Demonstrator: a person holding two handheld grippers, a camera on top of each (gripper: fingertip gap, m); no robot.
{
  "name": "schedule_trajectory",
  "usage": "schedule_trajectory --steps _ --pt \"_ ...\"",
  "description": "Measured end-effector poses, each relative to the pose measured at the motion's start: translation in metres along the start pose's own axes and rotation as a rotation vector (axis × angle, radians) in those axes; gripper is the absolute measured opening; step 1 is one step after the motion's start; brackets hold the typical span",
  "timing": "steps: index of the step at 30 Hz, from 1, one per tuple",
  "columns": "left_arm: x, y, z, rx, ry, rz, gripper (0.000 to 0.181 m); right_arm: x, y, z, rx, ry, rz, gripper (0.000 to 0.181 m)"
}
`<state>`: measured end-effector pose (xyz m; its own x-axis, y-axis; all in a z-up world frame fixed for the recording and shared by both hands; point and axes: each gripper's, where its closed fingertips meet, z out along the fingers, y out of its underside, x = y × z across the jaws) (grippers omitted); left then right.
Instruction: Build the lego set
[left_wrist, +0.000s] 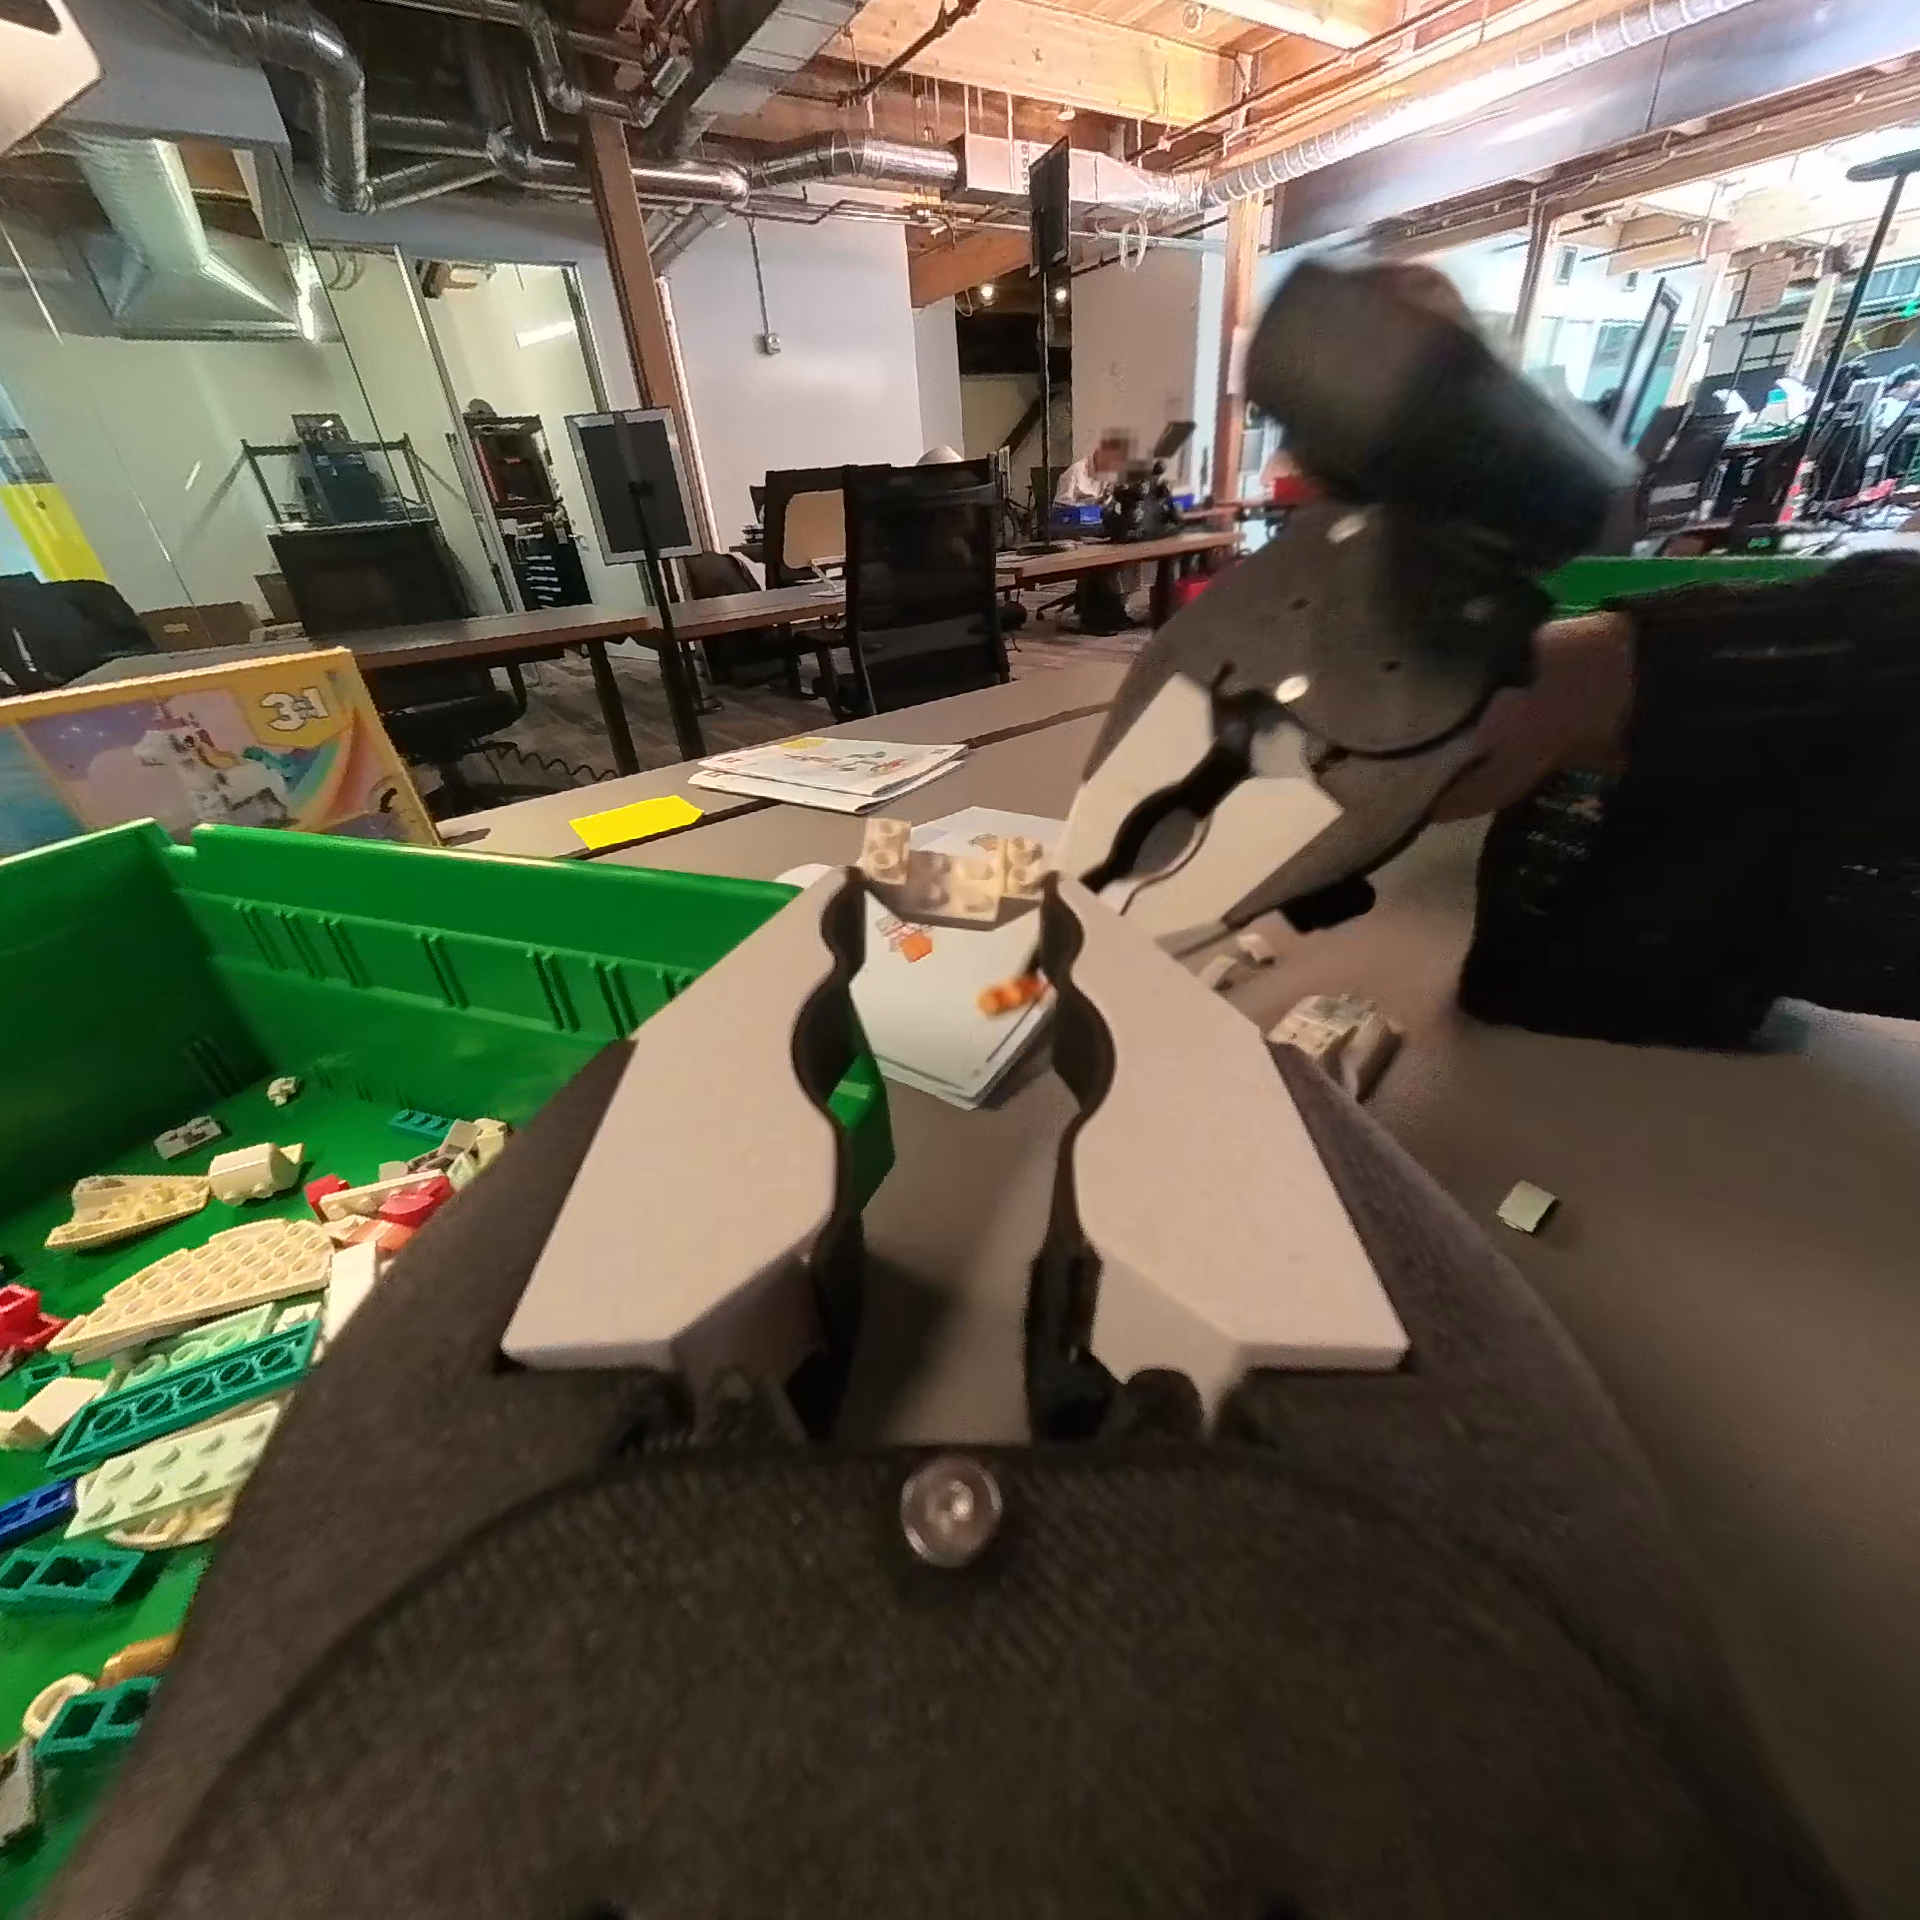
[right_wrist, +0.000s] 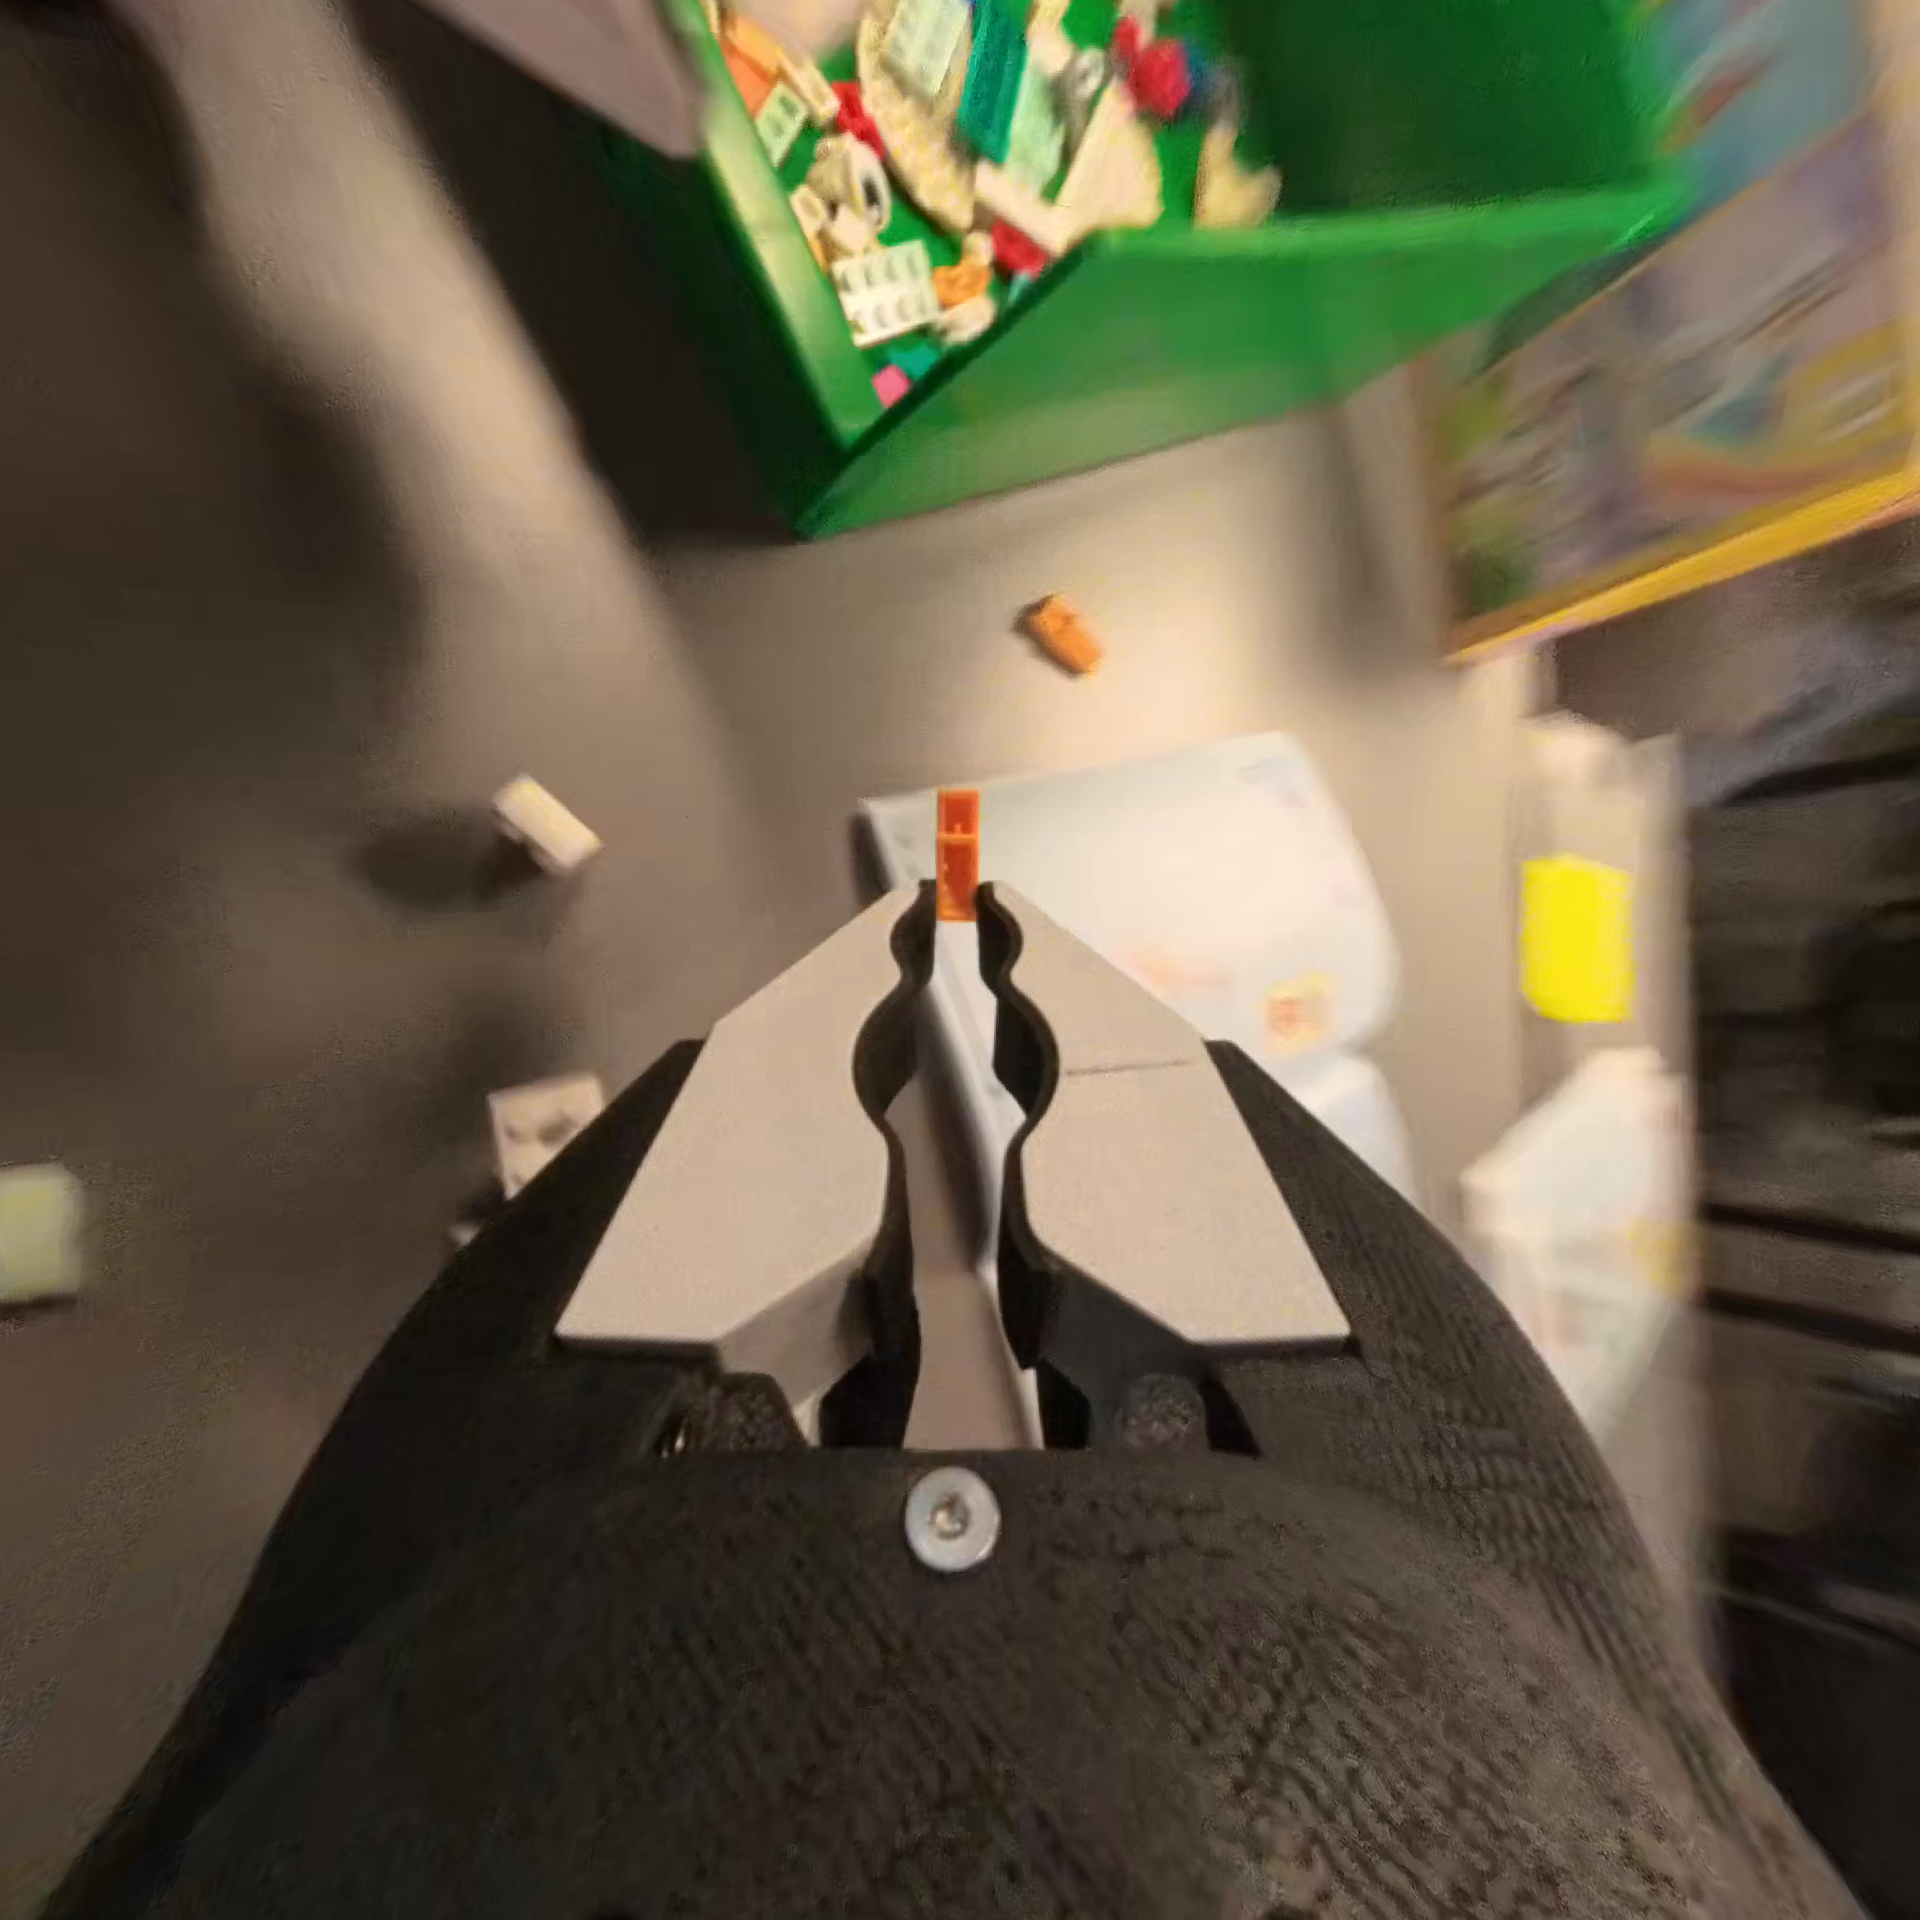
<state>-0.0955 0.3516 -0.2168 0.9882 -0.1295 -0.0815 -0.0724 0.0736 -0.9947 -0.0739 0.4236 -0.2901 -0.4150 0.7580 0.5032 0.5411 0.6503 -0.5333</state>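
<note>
My left gripper is shut on a small cream-white lego assembly, held at the fingertips above the table. My right gripper is shut on a small orange lego piece that sticks out past its tips. In the left wrist view the right gripper hangs just right of the assembly, tilted down and blurred by motion. A second orange piece lies loose on the grey table. An instruction booklet lies below both grippers and also shows in the right wrist view.
A green bin of loose bricks stands at the left, also in the right wrist view. Behind it is the lego box. Loose white bricks, more booklets and a yellow note lie on the table. Spacing between my two grippers at the tips: around 11 cm.
</note>
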Motion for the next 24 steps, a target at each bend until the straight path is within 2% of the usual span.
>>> schedule_trajectory --steps 1,3,5,7,12,16,21,24 --pt "0.002 0.0 0.0 -0.001 0.011 -0.006 0.033 0.007 -0.001 -0.012 0.005 0.104 -0.131 0.006" --pt "0.008 0.0 0.001 -0.003 0.049 -0.016 0.033 0.014 -0.001 -0.039 -0.03 0.293 -0.454 0.006" --pt "0.016 0.002 0.002 -0.012 0.092 -0.021 0.033 0.009 0.013 -0.06 -0.168 0.382 -0.779 0.006" --pt "0.021 0.003 0.003 -0.021 0.12 -0.017 0.033 0.003 0.042 -0.078 -0.341 0.371 -1.036 0.006" --pt "0.033 0.006 0.005 -0.041 0.17 -0.012 0.033 0.004 0.105 -0.113 -0.693 0.367 -1.45 0.006" --pt "0.038 0.007 0.006 -0.049 0.191 0.001 0.033 -0.034 0.133 -0.111 -0.657 0.183 -1.566 0.006" --pt "0.04 0.008 0.006 -0.051 0.209 -0.008 0.033 -0.063 0.135 -0.106 -0.558 0.108 -1.692 0.006" --pt "0.042 0.008 0.006 -0.052 0.223 -0.023 0.033 -0.089 0.14 -0.109 -0.483 -0.007 -1.757 0.0"
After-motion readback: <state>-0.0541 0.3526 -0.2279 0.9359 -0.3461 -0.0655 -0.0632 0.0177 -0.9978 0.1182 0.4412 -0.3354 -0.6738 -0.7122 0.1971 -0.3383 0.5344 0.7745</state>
